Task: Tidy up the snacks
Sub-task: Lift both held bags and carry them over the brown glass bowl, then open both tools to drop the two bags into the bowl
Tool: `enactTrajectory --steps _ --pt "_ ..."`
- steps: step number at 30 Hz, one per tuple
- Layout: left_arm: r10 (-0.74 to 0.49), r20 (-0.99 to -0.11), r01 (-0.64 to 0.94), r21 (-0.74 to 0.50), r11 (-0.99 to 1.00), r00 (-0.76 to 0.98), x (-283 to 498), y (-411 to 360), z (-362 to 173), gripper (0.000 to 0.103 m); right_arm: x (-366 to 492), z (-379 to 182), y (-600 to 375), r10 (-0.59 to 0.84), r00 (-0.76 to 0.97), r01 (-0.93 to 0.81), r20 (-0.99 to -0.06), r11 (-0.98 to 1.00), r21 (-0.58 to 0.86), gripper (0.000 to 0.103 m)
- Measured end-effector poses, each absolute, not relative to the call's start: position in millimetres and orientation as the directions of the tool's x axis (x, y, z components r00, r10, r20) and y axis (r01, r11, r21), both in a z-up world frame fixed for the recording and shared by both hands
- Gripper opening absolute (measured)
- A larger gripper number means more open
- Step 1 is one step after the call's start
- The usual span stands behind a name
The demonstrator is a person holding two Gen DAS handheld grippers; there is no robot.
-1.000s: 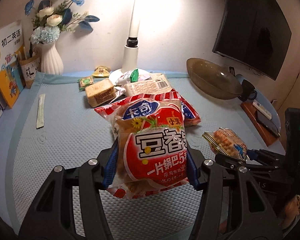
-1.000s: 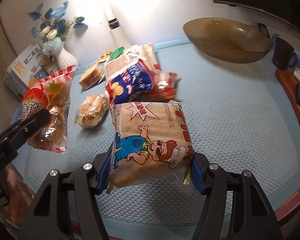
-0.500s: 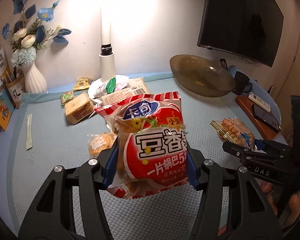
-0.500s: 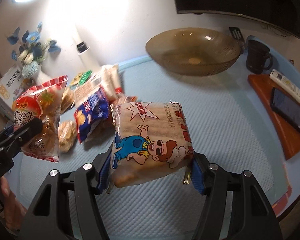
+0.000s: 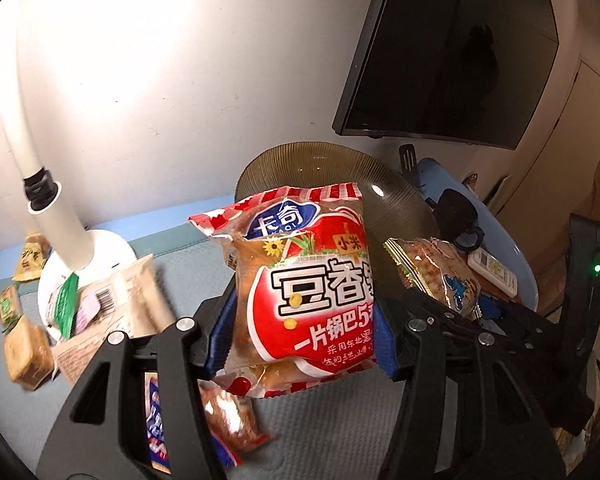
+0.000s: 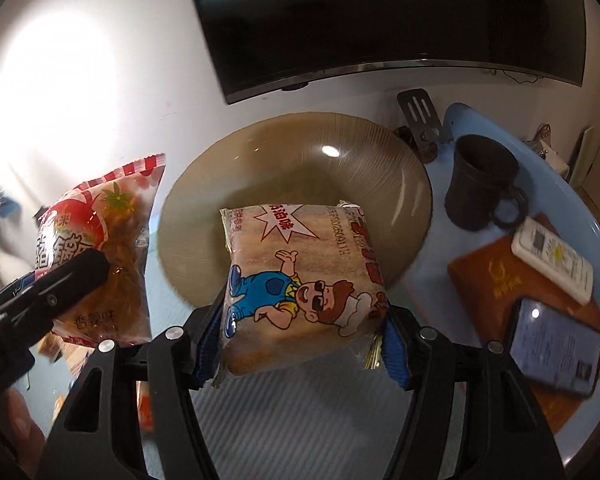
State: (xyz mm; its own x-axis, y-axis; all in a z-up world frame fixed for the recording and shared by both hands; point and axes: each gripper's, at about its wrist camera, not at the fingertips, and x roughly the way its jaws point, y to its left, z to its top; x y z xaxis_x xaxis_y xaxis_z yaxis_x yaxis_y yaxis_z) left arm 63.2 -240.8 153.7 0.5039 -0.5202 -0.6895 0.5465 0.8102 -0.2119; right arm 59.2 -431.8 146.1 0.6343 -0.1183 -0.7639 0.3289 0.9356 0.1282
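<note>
Red and white, the rice-crust bag (image 5: 304,292) is sitting mid-frame in my left view, my left gripper (image 5: 300,328) squeezing it by both sides above the blue mat (image 5: 340,420). At lower left, loose snacks (image 5: 100,312) are lying blurred, perhaps biscuits. In my right view, my right gripper (image 6: 300,340) is pinching the cartoon snack pack (image 6: 300,284) at centre, before the amber bowl (image 6: 300,152).
</note>
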Motion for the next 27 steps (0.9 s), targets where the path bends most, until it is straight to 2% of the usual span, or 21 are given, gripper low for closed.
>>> enactTrajectory --steps 1,2,5,9,12,15,20,22,27 --pt "-0.529 -0.684 0.552 -0.217 0.805 0.502 71 -248 152 0.058 68 145 -435 -0.120 0.631 0.327 -0.766 0.937 0.123 0.077" --pt "-0.539 -0.677 0.566 -0.214 0.796 0.501 78 -256 151 0.060 75 143 -437 -0.130 0.628 0.327 -0.768 0.939 0.109 0.082" --pt "-0.519 -0.659 0.565 -0.170 0.807 0.544 90 -265 152 0.083 84 146 -441 -0.197 0.649 0.328 -0.734 0.944 0.036 0.085" --pt "-0.523 -0.637 0.571 -0.153 0.806 0.567 88 -243 159 0.085 91 153 -423 -0.342 0.695 0.312 -0.633 0.936 -0.164 0.098" --pt "-0.508 -0.629 0.557 -0.139 0.819 0.589 81 -212 163 0.090 100 153 -399 -0.403 0.735 0.282 -0.545 0.913 -0.295 0.098" --pt "-0.466 -0.648 0.530 -0.112 0.841 0.602 70 -181 160 0.090 114 145 -374 -0.415 0.779 0.230 -0.471 0.887 -0.401 0.098" --pt "-0.369 -0.682 0.441 -0.075 0.894 0.631 45 -119 142 0.090 149 108 -353 -0.495 0.761 0.200 -0.420 0.794 -0.574 0.096" --pt "-0.340 -0.692 0.392 -0.089 0.916 0.637 36 -91 134 0.090 158 96 -353 -0.507 0.744 0.188 -0.436 0.784 -0.591 0.086" --pt "-0.286 -0.724 0.290 -0.124 0.949 0.627 23 -42 114 0.090 152 111 -351 -0.504 0.742 0.220 -0.443 0.806 -0.549 0.087"
